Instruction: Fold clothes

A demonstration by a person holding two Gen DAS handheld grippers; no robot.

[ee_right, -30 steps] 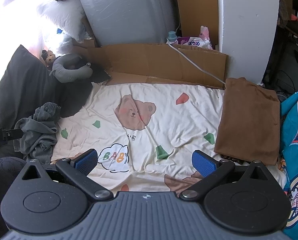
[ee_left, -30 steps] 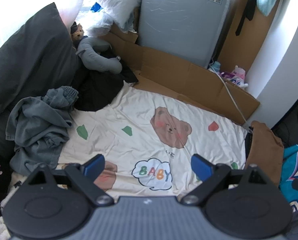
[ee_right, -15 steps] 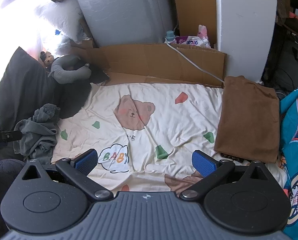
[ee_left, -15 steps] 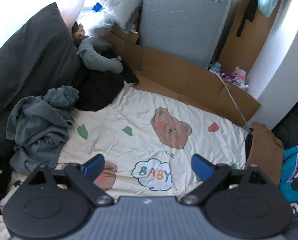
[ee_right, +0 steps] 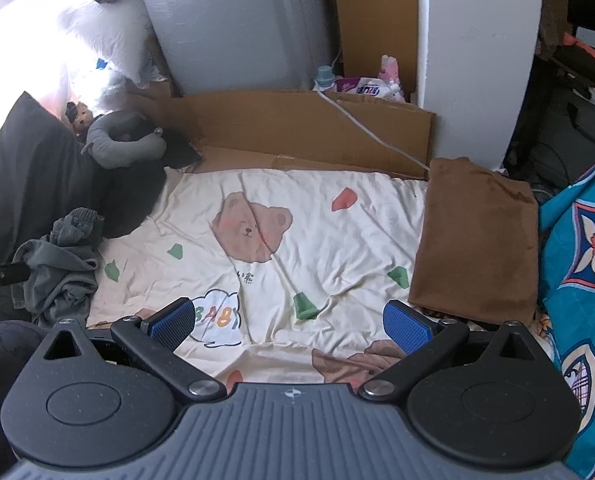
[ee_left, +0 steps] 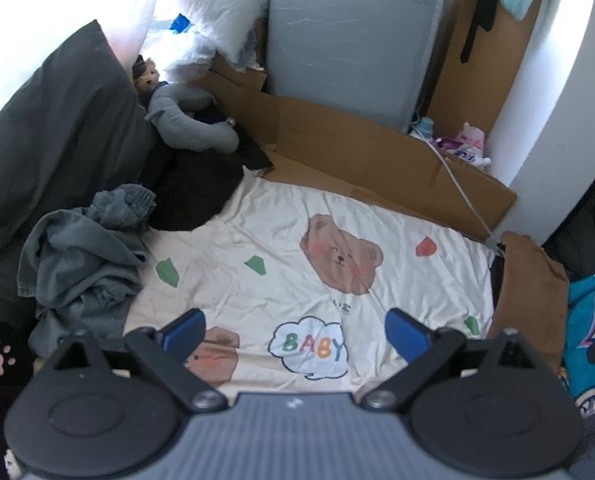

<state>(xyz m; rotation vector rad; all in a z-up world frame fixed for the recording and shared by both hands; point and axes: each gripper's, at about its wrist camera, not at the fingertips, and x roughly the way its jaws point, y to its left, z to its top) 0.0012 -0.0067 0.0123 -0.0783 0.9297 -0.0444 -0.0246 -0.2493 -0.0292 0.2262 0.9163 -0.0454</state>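
**A:** So where's the laundry sitting compared to the grippers?

**B:** A crumpled grey garment [ee_left: 83, 264] is heaped at the left edge of the cream bear-print sheet [ee_left: 297, 240], off to the left of the left gripper [ee_left: 295, 330] and a bit beyond its left pad. Nothing is touched by it. The jaws are spread wide, with only the "BABY" cloud print seen between the blue pads.

**A:** And from the other side?

**B:** Same story. The right gripper [ee_right: 289, 320] is held over the near part of the sheet [ee_right: 337, 240], fingers wide apart, nothing pinched. The grey heap [ee_right: 63, 264] is seen far to its left, well apart. A folded brown cloth [ee_right: 477, 240] is laid flat along the right edge of the sheet, just past the right pad, closer to this gripper than the grey pile is, but not in contact as far as can be told.

**A:** Anything else around?

**B:** A dark grey pillow [ee_left: 49, 128] is propped behind the heap, a grey neck pillow [ee_left: 189, 128] is tucked in the far left corner, and flattened cardboard [ee_left: 357, 152] is lined up along the far edge. A blue patterned fabric [ee_right: 581, 240] is seen at the far right.
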